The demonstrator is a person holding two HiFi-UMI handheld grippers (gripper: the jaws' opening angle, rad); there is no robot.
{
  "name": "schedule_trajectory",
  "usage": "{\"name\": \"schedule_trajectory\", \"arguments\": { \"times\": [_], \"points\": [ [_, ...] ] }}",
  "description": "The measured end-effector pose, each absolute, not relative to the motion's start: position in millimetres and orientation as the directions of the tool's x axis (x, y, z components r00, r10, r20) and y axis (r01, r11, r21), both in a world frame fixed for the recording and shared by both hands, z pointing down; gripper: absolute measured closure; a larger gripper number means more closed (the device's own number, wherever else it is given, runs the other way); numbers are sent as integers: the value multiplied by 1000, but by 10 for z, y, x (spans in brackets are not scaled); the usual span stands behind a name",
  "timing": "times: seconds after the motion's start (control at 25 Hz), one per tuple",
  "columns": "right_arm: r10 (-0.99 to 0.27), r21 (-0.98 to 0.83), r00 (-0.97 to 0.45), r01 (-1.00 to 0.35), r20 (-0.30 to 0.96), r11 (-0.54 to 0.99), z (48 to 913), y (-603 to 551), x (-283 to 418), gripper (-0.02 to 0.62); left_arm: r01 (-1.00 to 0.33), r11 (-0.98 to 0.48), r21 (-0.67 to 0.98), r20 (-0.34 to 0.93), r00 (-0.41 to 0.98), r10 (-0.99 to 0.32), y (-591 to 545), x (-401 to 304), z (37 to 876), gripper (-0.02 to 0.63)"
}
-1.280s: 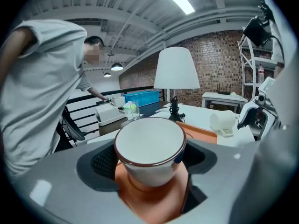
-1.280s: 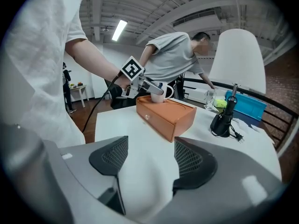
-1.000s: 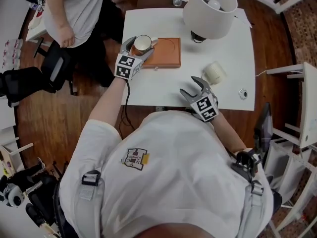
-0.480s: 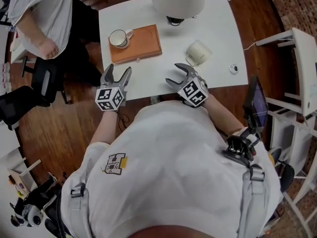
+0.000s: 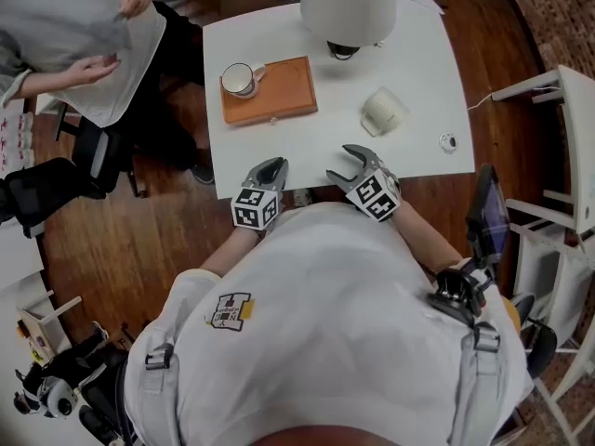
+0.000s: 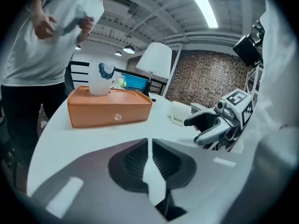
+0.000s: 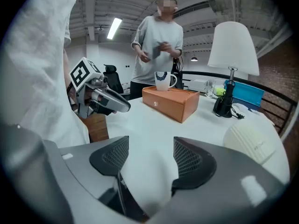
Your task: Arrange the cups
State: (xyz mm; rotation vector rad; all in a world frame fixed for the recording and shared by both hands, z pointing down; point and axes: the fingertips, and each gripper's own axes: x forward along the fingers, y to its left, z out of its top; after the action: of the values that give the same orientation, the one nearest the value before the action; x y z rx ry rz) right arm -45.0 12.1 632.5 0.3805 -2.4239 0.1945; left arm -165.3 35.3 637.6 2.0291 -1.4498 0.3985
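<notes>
A white mug (image 5: 242,79) stands upright on the left end of an orange wooden box (image 5: 274,93) at the table's far left; it also shows in the left gripper view as the mug (image 6: 99,78) on the box (image 6: 110,107). A ribbed white cup (image 5: 381,111) lies on its side mid-table, right of the box. My left gripper (image 5: 271,167) hovers at the table's near edge; its jaws have just been closing and now stand shut with nothing between them. My right gripper (image 5: 346,163) is beside it, open and empty, short of the ribbed cup (image 7: 250,141).
A white-shaded lamp (image 5: 349,6) stands at the table's (image 5: 316,147) far side. A small round object (image 5: 448,142) lies near the right edge. A person (image 5: 74,35) stands by the far left corner. White chairs (image 5: 562,128) are to the right.
My left gripper let go of the mug on the box, drew back to the near edge and shut. The mug stays on the box. My right gripper barely shifted.
</notes>
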Motion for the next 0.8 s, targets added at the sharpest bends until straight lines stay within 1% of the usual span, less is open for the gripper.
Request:
{"name": "schedule_trajectory", "arguments": {
  "times": [0.04, 0.2, 0.8],
  "points": [
    [-219, -48, -733, -325, 644, 944, 6335, 144, -428, 296, -929, -224, 294, 569, 358, -740, 356, -1615, 6387, 594],
    [-225, -51, -729, -337, 647, 940, 6338, 168, -373, 298, -924, -255, 284, 571, 377, -729, 314, -1540, 6372, 594],
    [-248, -55, -733, -362, 633, 930, 6297, 188, -292, 301, -926, -263, 269, 566, 373, -735, 332, -1446, 6304, 596]
  ]
}}
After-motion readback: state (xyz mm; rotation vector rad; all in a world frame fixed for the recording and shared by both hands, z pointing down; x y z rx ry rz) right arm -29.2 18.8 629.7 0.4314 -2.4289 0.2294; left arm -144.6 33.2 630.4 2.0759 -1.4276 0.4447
